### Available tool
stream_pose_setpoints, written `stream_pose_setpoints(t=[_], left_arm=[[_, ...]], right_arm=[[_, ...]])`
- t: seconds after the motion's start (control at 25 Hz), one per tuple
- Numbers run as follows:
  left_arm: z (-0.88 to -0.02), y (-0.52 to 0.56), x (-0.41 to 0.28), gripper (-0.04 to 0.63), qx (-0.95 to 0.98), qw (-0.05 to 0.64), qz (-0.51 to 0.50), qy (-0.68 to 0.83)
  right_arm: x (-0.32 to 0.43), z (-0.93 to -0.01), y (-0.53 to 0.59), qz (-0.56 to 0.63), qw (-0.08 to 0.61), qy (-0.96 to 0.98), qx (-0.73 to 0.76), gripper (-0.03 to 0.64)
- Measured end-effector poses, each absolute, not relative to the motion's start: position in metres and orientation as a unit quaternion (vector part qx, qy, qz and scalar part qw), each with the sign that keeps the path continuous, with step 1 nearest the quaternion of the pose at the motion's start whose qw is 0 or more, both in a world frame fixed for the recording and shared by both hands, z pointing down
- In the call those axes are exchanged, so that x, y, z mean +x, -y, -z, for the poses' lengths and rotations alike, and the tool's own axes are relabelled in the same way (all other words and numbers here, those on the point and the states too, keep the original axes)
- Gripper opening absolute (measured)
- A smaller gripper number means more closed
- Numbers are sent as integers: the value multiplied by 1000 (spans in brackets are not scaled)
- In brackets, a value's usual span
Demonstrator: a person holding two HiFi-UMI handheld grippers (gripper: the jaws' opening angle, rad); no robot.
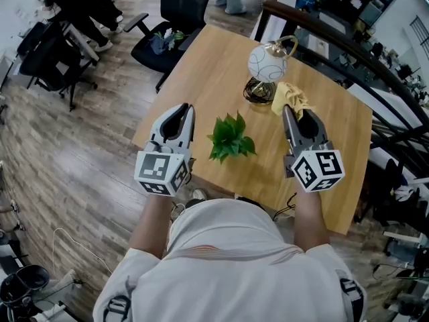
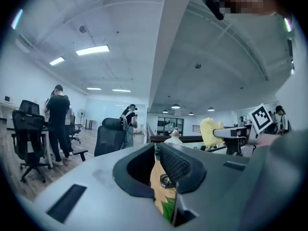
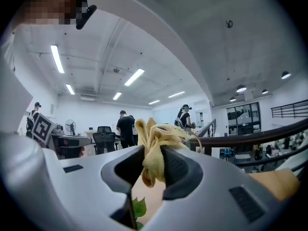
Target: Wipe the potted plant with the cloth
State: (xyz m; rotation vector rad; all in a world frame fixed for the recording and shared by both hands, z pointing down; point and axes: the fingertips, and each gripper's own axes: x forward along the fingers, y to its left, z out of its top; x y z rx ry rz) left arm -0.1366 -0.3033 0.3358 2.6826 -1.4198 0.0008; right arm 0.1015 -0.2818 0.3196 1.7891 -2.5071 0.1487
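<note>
The small green potted plant [image 1: 231, 138] stands near the front edge of the wooden table [image 1: 214, 66], its pot hidden under the leaves. My right gripper [image 1: 289, 109] hovers to the right of it, held level, shut on a bunched yellow cloth [image 1: 289, 96]. In the right gripper view the cloth [image 3: 154, 148] is pinched between the pads and sticks up past them, with a leaf [image 3: 138, 208] below. My left gripper [image 1: 184, 107] hovers left of the plant, its jaws shut with nothing between them. In the left gripper view only a narrow slit shows table and a leaf [image 2: 168, 207].
A white globe lamp [image 1: 267, 64] on a coiled base stands behind the plant, close to the cloth. A black office chair [image 1: 167, 42] sits at the table's far left corner. A dark railing [image 1: 322, 32] runs behind the table. People stand at desks in the background.
</note>
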Motion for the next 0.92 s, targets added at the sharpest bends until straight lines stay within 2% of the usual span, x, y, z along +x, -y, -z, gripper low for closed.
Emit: stream_pose_setpoints(t=[0.92], left_arm=[[-354,294,-142,41,878,73,-8,474]], right_arm=[[73,-358,280,-60,82,830,548,152]])
